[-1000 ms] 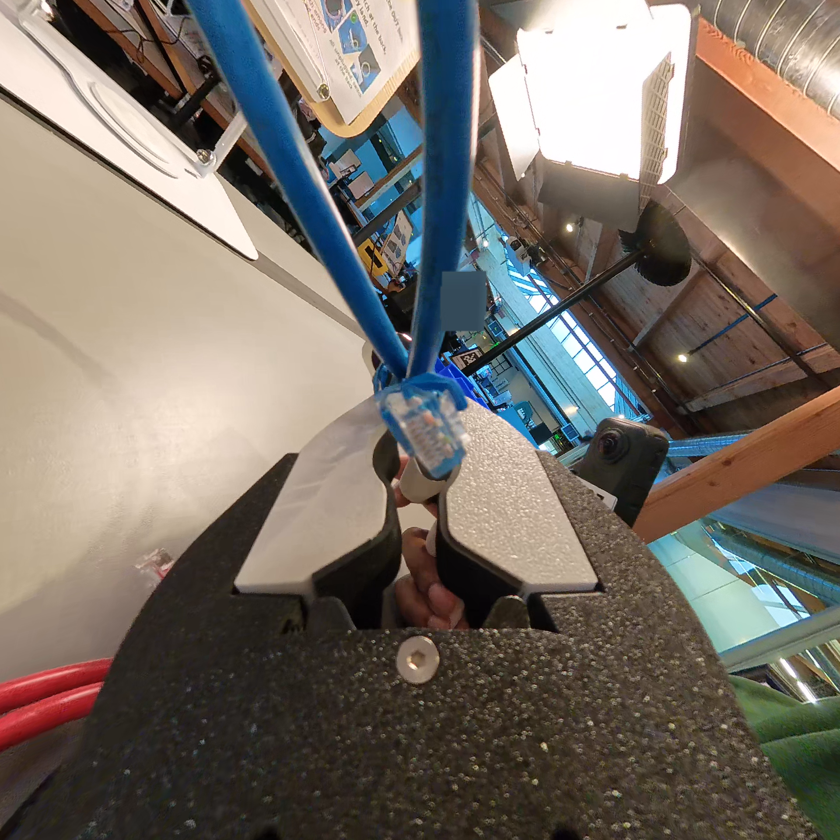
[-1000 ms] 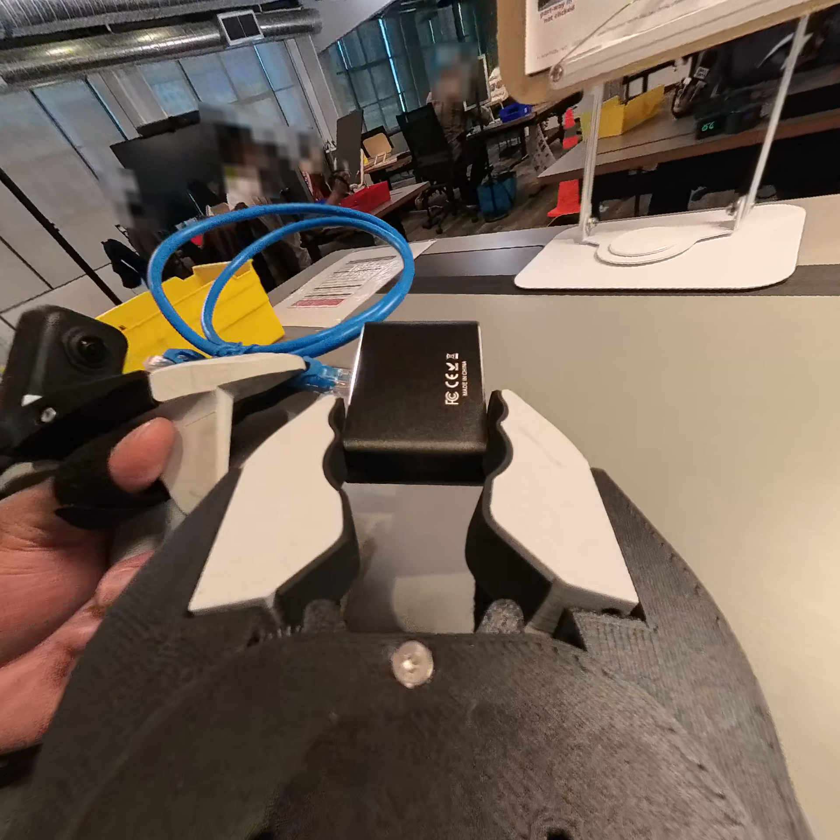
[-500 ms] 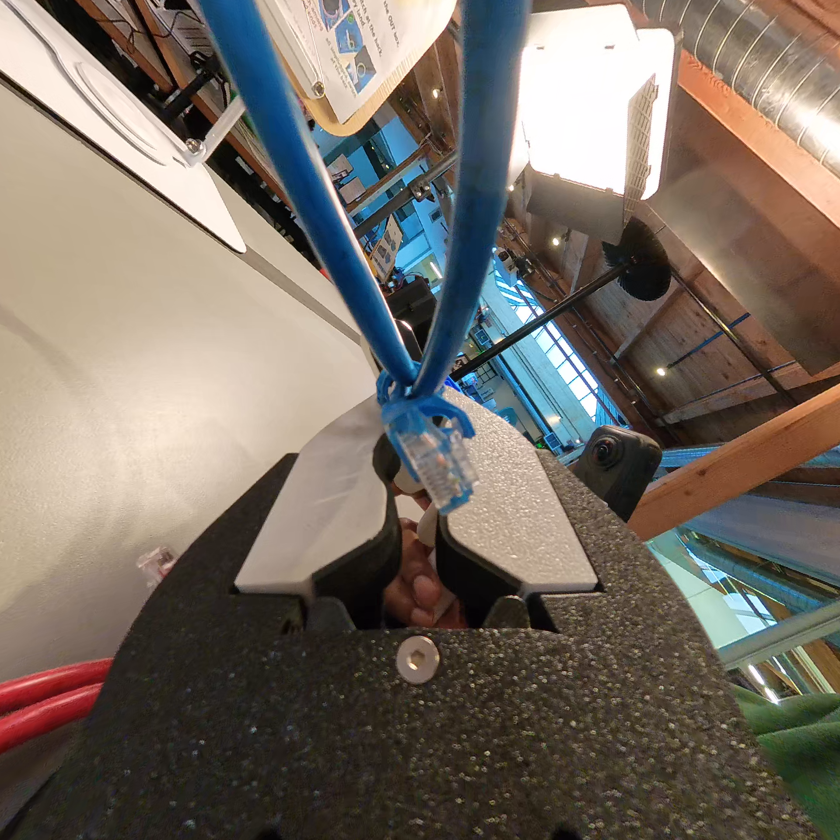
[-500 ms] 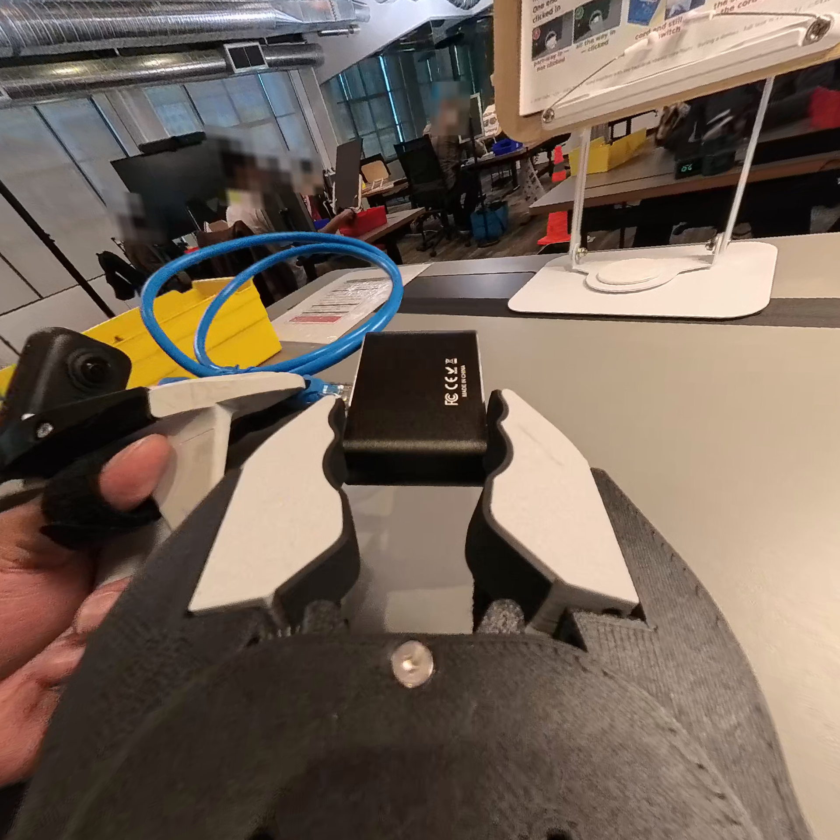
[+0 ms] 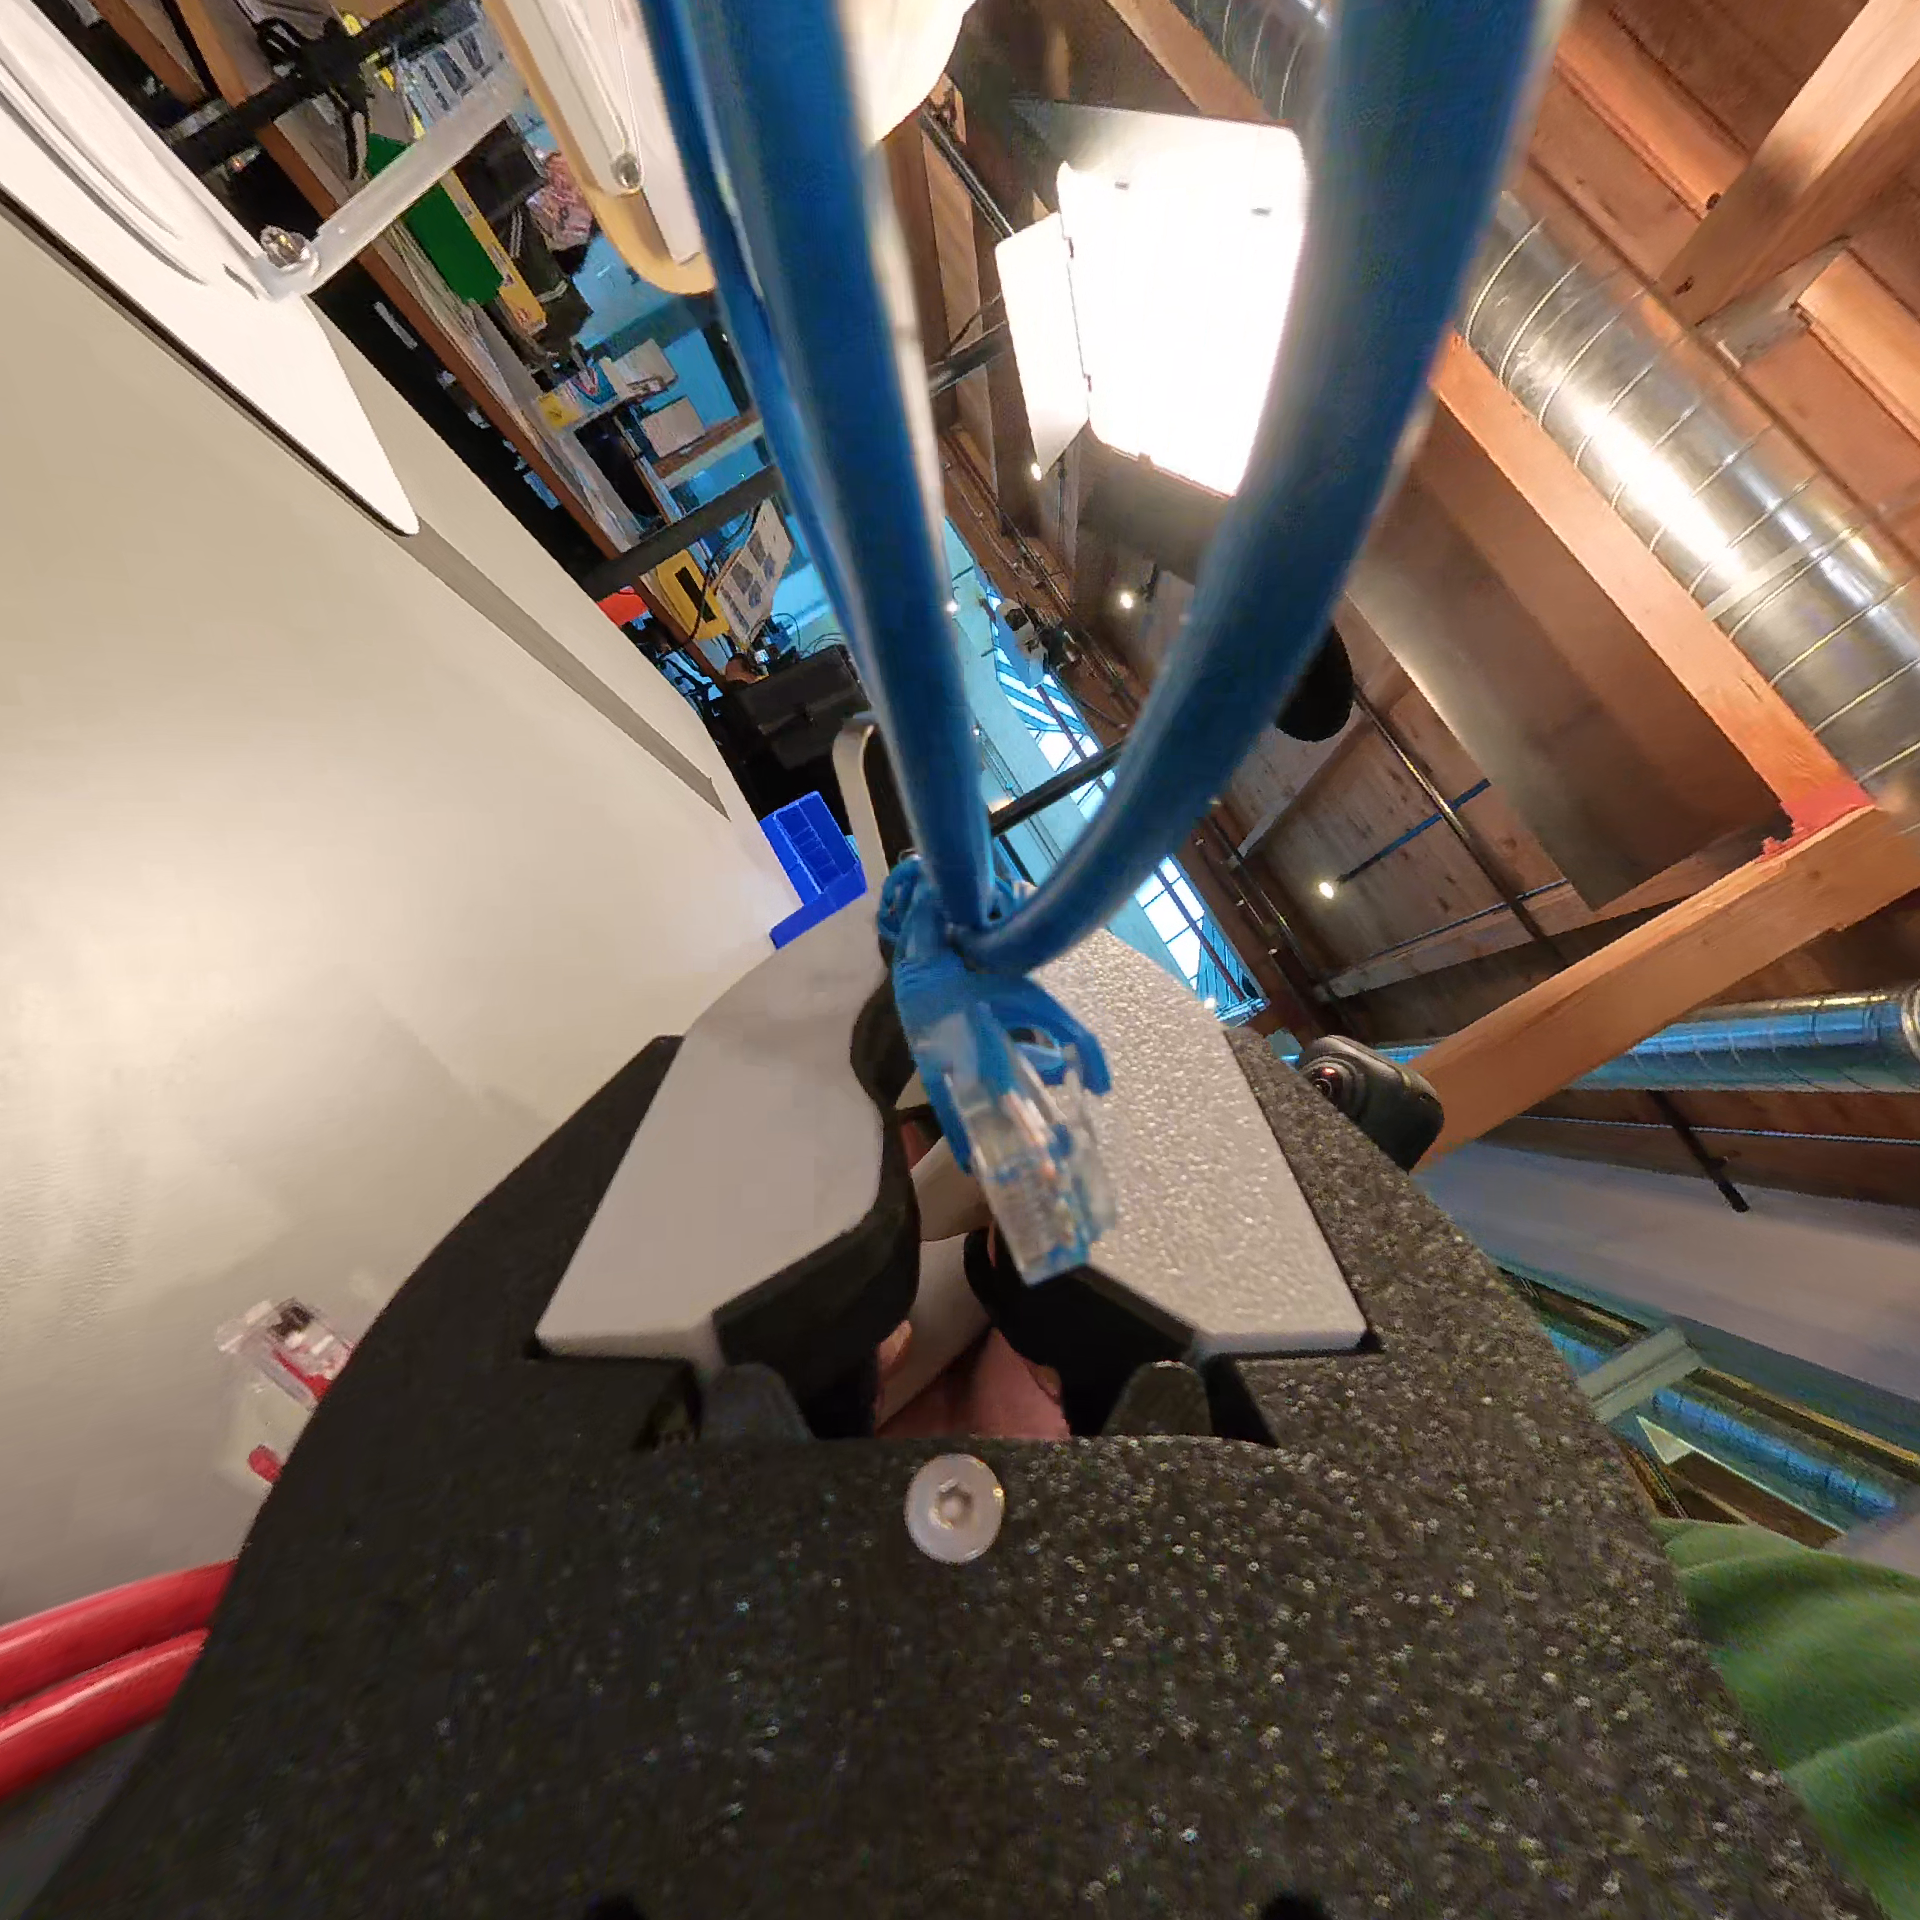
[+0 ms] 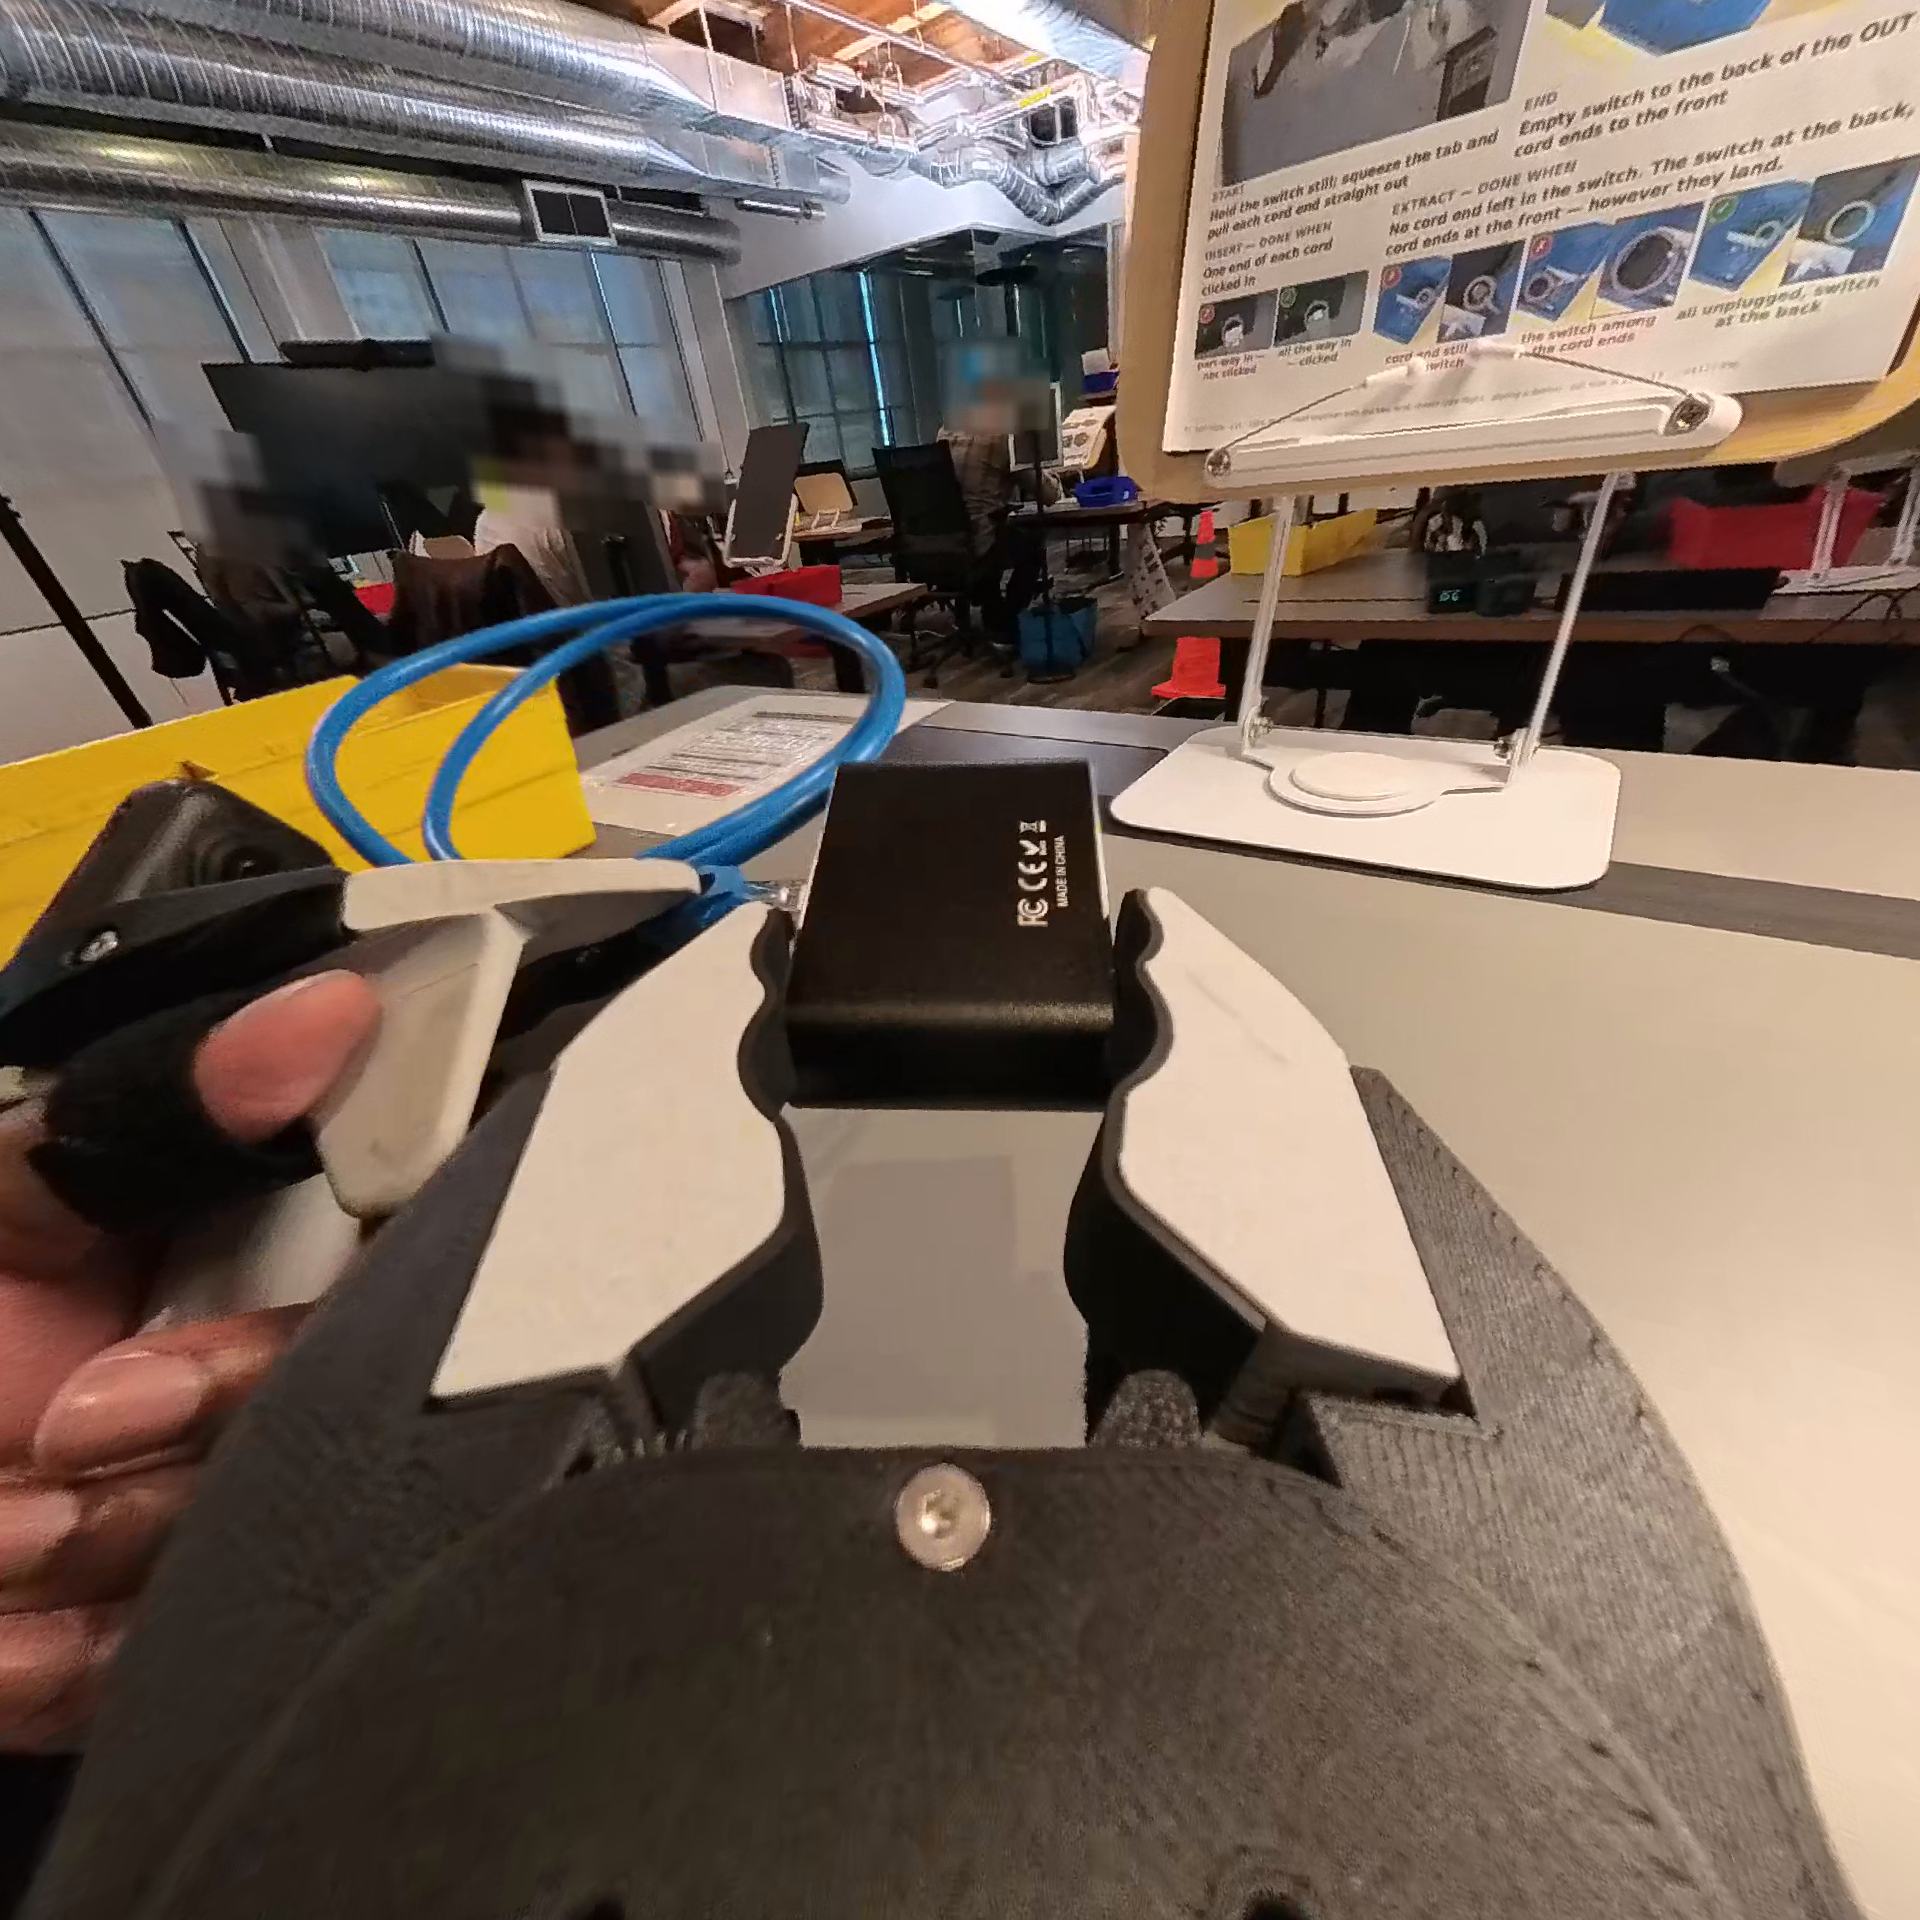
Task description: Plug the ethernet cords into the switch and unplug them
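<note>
My right gripper (image 6: 951,935) is shut on the near end of the black switch (image 6: 951,883) and holds it level over the grey table (image 6: 1558,1143). My left gripper (image 5: 935,997) is shut on the blue ethernet cord (image 5: 862,520) just behind one plug. In the right wrist view the left gripper (image 6: 665,894) sits at the switch's left side, with that plug (image 6: 774,891) close to the switch. I cannot tell whether it touches. The cord (image 6: 623,727) loops up behind. Its other clear plug (image 5: 1029,1164) dangles over my left gripper's right finger.
Red cords (image 5: 94,1683) with a clear plug (image 5: 281,1351) lie on the table at the lower left. A yellow bin (image 6: 260,769) stands at the left. A white stand (image 6: 1371,821) with an instruction board is at the back right, with a paper sheet (image 6: 748,748) beside it.
The blue loop has swung to the right and the free plug has slid down over the left gripper's right finger. The right gripper has tilted up with the switch. Both grips hold.
</note>
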A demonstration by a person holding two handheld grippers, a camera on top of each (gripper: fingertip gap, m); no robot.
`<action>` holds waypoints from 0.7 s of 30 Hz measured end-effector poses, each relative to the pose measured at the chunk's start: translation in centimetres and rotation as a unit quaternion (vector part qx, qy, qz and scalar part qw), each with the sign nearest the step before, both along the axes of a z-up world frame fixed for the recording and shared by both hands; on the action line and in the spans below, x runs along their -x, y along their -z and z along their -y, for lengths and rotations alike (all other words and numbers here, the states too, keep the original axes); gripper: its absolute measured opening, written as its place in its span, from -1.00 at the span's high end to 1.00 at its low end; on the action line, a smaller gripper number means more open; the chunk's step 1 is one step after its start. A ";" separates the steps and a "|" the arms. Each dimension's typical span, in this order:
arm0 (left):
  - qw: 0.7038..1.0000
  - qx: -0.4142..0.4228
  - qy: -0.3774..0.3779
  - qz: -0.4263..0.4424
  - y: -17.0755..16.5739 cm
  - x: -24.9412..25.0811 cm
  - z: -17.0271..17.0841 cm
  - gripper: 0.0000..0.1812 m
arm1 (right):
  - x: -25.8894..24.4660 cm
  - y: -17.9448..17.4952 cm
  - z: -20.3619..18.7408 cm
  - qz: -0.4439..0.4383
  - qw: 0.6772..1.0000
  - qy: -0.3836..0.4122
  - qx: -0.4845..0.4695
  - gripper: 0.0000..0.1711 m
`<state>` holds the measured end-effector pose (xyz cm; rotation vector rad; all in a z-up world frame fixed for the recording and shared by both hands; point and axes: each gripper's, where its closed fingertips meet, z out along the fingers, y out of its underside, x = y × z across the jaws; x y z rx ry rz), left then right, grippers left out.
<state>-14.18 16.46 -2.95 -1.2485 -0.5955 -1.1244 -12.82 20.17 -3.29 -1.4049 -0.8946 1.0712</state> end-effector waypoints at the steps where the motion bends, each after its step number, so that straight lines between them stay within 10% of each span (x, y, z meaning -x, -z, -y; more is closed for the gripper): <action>1: 1.000 -0.001 0.001 -0.001 0.0 -0.1 0.0 0.87 | 0.0 0.0 0.0 -0.004 1.000 -0.003 0.010 0.30; 21: 1.000 -0.008 0.012 0.013 0.0 -0.4 0.2 0.87 | 0.0 -0.4 0.7 -0.006 0.999 -0.017 -0.031 0.29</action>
